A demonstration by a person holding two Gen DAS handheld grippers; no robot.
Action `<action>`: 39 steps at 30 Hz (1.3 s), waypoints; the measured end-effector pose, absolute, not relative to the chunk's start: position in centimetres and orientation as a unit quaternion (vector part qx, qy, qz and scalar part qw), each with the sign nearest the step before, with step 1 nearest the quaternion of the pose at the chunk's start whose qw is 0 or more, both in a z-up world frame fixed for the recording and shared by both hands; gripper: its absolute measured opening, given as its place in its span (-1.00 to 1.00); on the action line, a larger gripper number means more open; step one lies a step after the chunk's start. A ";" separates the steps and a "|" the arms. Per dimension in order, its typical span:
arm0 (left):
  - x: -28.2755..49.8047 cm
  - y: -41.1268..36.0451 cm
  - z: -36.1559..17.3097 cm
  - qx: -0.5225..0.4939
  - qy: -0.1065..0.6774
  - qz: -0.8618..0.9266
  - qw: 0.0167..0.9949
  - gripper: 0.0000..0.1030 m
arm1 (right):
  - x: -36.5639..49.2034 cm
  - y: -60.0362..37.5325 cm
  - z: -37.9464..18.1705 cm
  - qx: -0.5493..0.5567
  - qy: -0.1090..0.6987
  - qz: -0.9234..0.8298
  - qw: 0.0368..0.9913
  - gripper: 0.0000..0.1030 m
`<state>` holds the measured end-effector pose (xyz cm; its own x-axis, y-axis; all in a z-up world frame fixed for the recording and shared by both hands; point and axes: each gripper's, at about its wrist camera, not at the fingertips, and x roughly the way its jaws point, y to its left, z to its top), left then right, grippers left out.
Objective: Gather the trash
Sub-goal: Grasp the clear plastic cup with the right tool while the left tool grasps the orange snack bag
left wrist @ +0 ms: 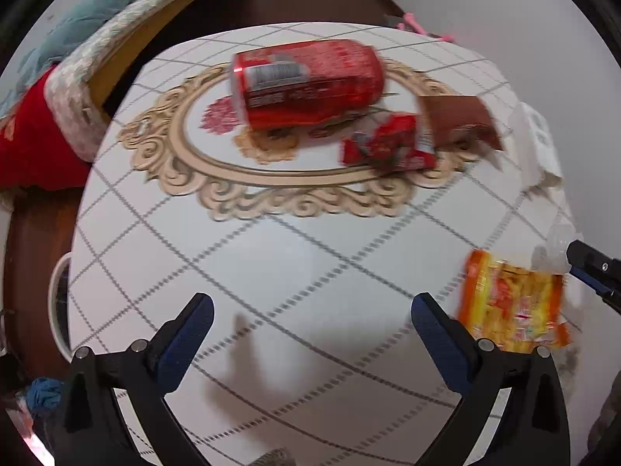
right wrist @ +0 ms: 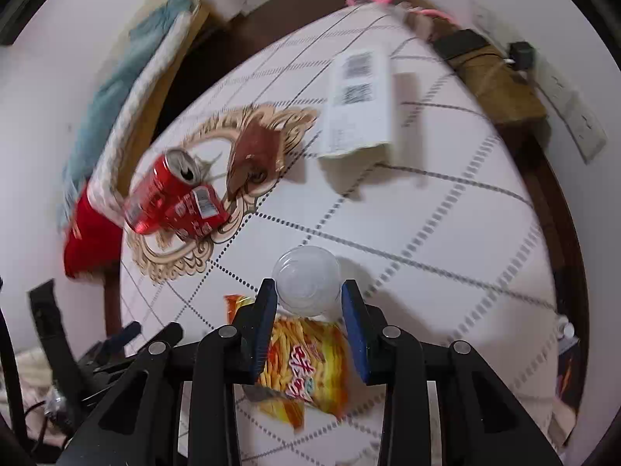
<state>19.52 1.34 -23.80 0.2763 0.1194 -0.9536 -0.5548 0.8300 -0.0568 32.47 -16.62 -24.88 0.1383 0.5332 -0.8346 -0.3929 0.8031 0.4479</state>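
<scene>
Your table (left wrist: 271, 256) is round, covered in a white cloth with a grey diamond grid and a gold scrollwork oval (left wrist: 217, 178) printed at its middle; take that oval as your landmark. Dark wood floor rings the table, and a bed with a teal quilt (left wrist: 97, 11) and a red blanket (left wrist: 35, 147) lies beyond the oval's left side.

Inside the oval, a red can (left wrist: 306, 81) lies on its side. Just beside the can, on the oval's right part, sits a crumpled red wrapper (left wrist: 388, 141), and a brown wrapper (left wrist: 458, 116) lies across the oval's right rim. A white box (right wrist: 359, 105) with two square codes lies outside the oval, past the brown wrapper.

Well clear of the oval, on the near side toward you, an orange-yellow snack bag (right wrist: 306, 365) lies flat on the cloth.

Your left gripper (left wrist: 310, 310) hangs over bare cloth on the near side of the oval with its fingers spread wide and nothing between them; the snack bag lies just beside its right finger.

Your right gripper (right wrist: 310, 295) is above the snack bag, its two blue pads set against the sides of a clear plastic cup (right wrist: 306, 283); the frame is blurred, but it appears to be gripping the cup.
</scene>
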 end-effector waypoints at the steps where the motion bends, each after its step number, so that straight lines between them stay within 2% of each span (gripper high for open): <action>1: 19.4 0.7 -23.2 -0.205 0.555 0.207 0.779 1.00 | 32.1 -17.6 -24.4 0.065 0.574 0.302 0.759 -0.30; 6: 20.1 -2.6 -22.1 -0.204 0.566 0.122 0.790 1.00 | 30.1 -22.0 -23.3 0.048 0.557 0.266 0.785 -0.30; 14: 19.6 -4.3 -24.4 -0.379 0.560 0.075 0.733 0.99 | 26.2 -26.2 -25.5 0.032 0.578 0.239 0.779 -0.30; 19: 20.8 -4.5 -24.3 -0.392 0.541 0.091 0.739 0.93 | 24.9 -26.3 -26.4 0.031 0.586 0.242 0.773 -0.30; 20: 21.6 -4.1 -24.6 -0.389 0.543 0.093 0.738 0.74 | 24.9 -26.3 -26.6 0.032 0.588 0.241 0.772 -0.26; 21: 22.3 -4.3 -24.9 -0.375 0.552 0.100 0.738 0.39 | 24.8 -26.1 -26.9 0.031 0.591 0.238 0.770 -0.22; 23: 23.1 -4.8 -25.1 -0.329 0.564 0.125 0.747 0.02 | 25.0 -26.0 -27.3 0.035 0.594 0.227 0.771 -0.04; 24: 23.3 -5.2 -24.9 -0.308 0.565 0.130 0.754 -0.47 | 25.0 -26.0 -27.3 0.038 0.591 0.225 0.773 -0.03; 25: 23.5 -5.5 -24.8 -0.288 0.572 0.134 0.756 -0.71 | 25.1 -25.9 -27.3 0.040 0.589 0.221 0.777 -0.03; 26: 23.7 -5.6 -24.8 -0.280 0.577 0.136 0.755 -0.87 | 25.1 -25.8 -27.3 0.040 0.588 0.218 0.778 -0.03; 28: 23.2 -5.4 -24.5 -0.268 0.572 0.137 0.763 -0.93 | 25.1 -25.6 -27.2 0.040 0.584 0.213 0.782 -0.03; 30: 22.5 -5.1 -23.9 -0.252 0.568 0.142 0.771 -0.95 | 24.9 -25.5 -27.2 0.036 0.581 0.211 0.785 -0.17; 36: 18.6 -1.9 -21.6 -0.241 0.543 0.164 0.788 -0.97 | 23.9 -25.1 -26.2 0.022 0.569 0.220 0.792 -0.18; 39: 16.6 0.5 -21.9 -0.339 0.528 0.134 0.767 -0.94 | 23.4 -25.0 -25.2 0.031 0.561 0.229 0.795 -0.18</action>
<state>16.62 0.50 -21.91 0.4057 -0.1526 -0.9012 -0.5630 0.7350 -0.3779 23.44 -25.04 -25.17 0.2664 0.3991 -0.8773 -0.3293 0.8932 0.3063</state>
